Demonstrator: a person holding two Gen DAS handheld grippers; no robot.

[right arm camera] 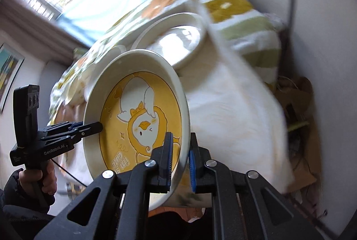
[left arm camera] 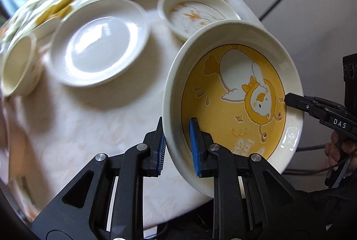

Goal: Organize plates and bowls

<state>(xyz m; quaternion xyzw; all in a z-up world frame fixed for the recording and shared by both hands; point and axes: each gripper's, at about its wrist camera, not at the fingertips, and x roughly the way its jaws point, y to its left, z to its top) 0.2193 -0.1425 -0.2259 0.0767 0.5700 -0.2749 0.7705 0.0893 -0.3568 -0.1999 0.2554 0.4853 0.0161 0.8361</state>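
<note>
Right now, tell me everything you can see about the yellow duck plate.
The yellow duck plate is a glazed, ceramic-looking deep dish: cream rim and wall, yellow floor with a cartoon duck and lettering. It is tilted, lifted off the table. The left gripper and the right gripper clamp opposite sides of its rim.

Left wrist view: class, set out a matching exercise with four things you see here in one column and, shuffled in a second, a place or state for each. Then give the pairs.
Things
1. yellow duck bowl
2. plain white plate
3. small duck-print dish
4. left tool

Places or states
A. lying flat on the white cloth, left of centre
B. clamped on the bowl's near rim
C. lifted and tilted, gripped at two rims
D. flat on the cloth, behind the raised bowl

Pairs: 1-C, 2-A, 3-D, 4-B
</note>
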